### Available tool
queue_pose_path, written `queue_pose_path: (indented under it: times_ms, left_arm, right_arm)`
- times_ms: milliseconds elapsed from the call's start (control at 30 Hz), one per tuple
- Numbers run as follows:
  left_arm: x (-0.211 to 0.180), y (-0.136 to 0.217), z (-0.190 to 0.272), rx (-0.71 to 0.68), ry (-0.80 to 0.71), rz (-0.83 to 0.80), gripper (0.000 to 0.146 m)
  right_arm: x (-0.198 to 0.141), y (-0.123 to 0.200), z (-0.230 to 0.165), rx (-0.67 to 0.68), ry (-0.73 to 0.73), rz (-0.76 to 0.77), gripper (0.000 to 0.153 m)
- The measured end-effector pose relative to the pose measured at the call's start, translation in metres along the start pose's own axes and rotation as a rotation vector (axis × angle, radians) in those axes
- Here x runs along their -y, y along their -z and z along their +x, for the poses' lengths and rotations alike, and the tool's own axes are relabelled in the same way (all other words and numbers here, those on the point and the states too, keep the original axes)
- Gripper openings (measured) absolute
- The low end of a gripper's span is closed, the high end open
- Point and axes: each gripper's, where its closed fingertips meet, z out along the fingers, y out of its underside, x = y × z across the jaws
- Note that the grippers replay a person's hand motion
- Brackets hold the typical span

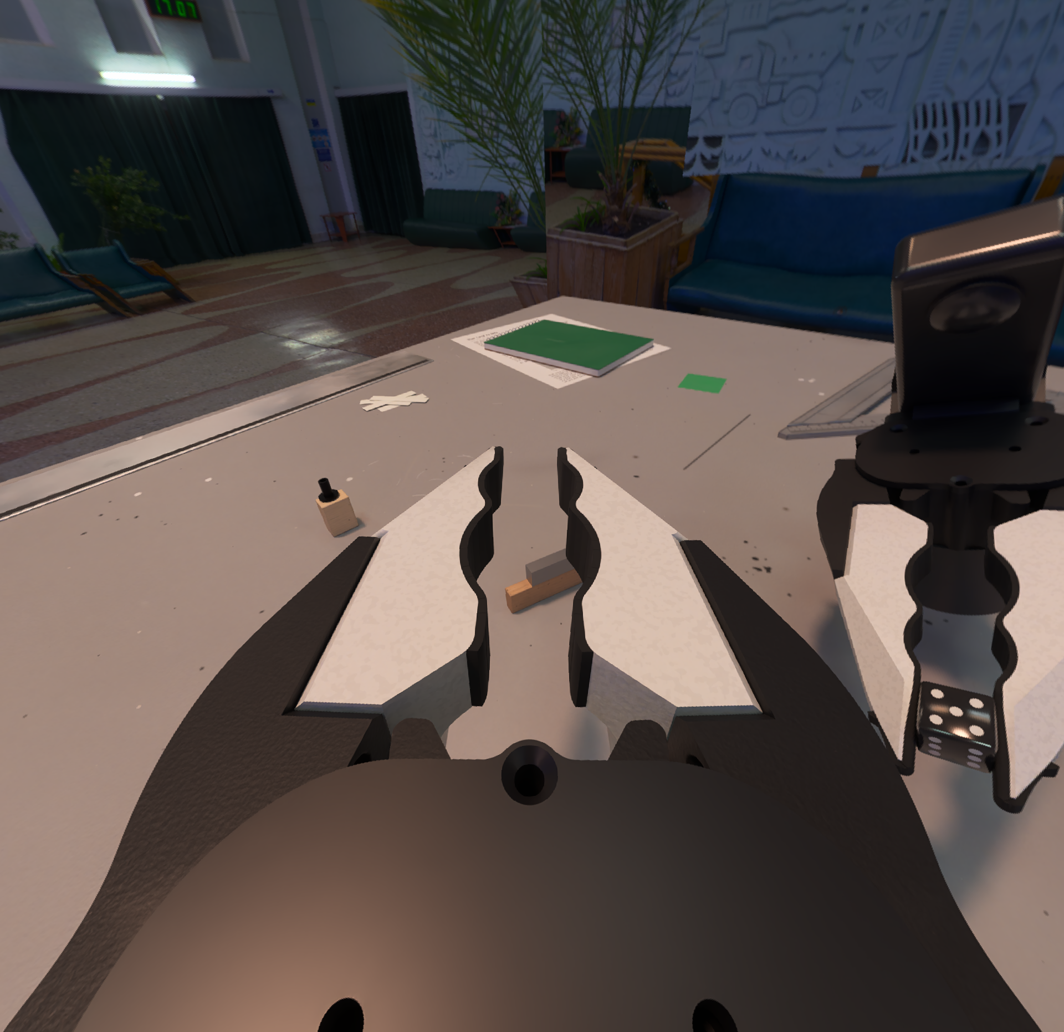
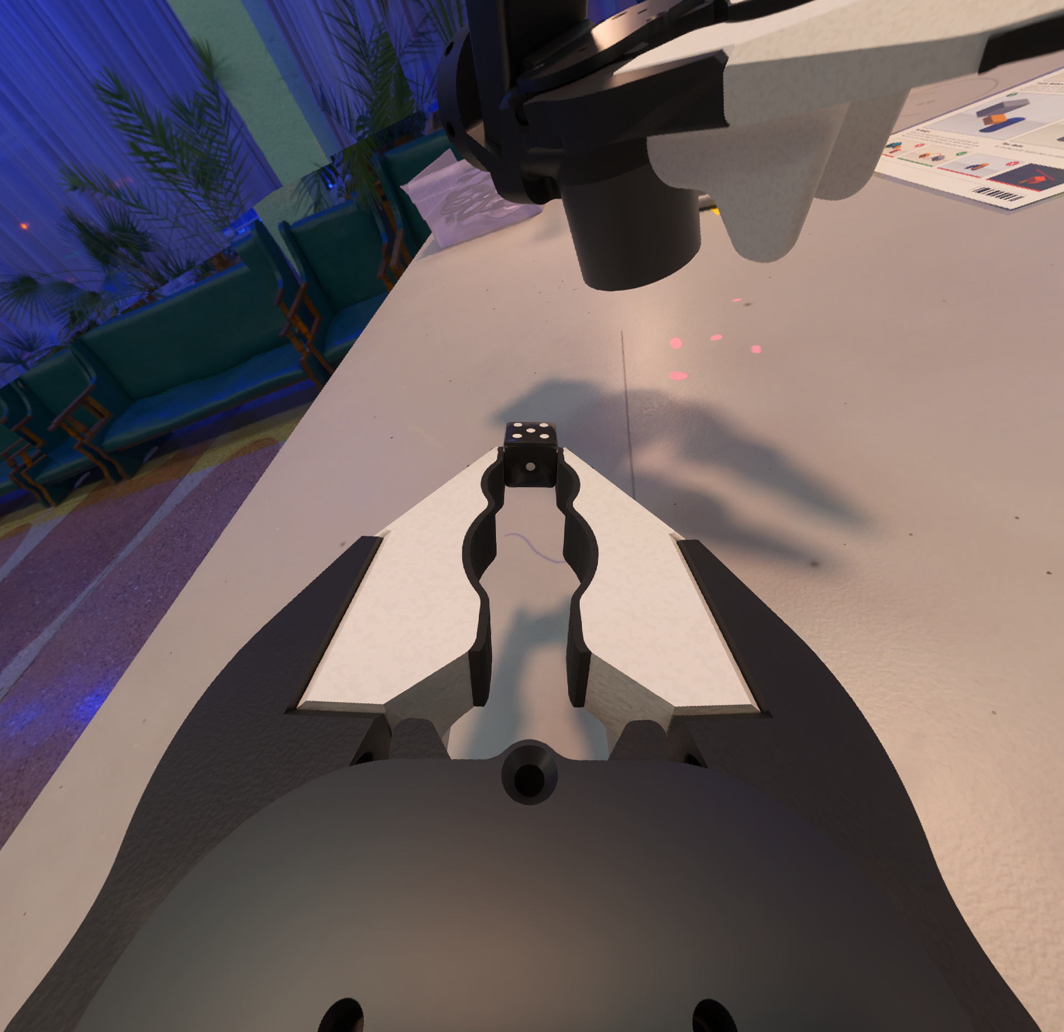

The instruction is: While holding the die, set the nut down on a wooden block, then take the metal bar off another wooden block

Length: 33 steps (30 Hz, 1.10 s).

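Note:
My left gripper (image 1: 529, 457) is open and empty, low over the grey table (image 1: 173, 630). Between its fingers, farther ahead, a grey metal bar (image 1: 547, 565) lies on a flat wooden block (image 1: 527, 595). A black nut (image 1: 326, 489) stands on a small wooden block (image 1: 337, 515) to the left. My right gripper (image 2: 529, 463) is shut on a black die (image 2: 529, 435) with white pips, just above the table. It also shows in the left wrist view (image 1: 958, 774), pointing down with the die (image 1: 956, 728). One white finger (image 2: 806, 158) of the left gripper shows at the top of the right wrist view.
A green notebook (image 1: 567, 345) on a paper sheet, a green square (image 1: 701, 383), white strips (image 1: 394, 401) and a clear ruler (image 1: 840, 411) lie at the table's far side. A printed sheet (image 2: 979, 152) lies at the right. The table edge (image 2: 345, 371) runs along the left.

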Motion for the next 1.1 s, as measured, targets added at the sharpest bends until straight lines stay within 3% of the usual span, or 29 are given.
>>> queue_pose_path:
  times_ms: [300,600,1100]
  left_arm:
    - [0.009,0.011,-0.015,-0.022,0.147,0.085,0.009]
    - [0.005,0.013,-0.020,-0.005,0.102,0.056,0.000]
    - [-0.001,0.011,-0.020,-0.001,0.054,0.009,0.000]
  right_arm:
    - [-0.001,0.000,-0.001,0.006,-0.001,-0.004,0.016]
    - [-0.001,0.000,-0.001,0.009,-0.001,-0.005,0.016]
    - [-0.001,0.000,-0.002,0.012,-0.001,-0.007,0.016]
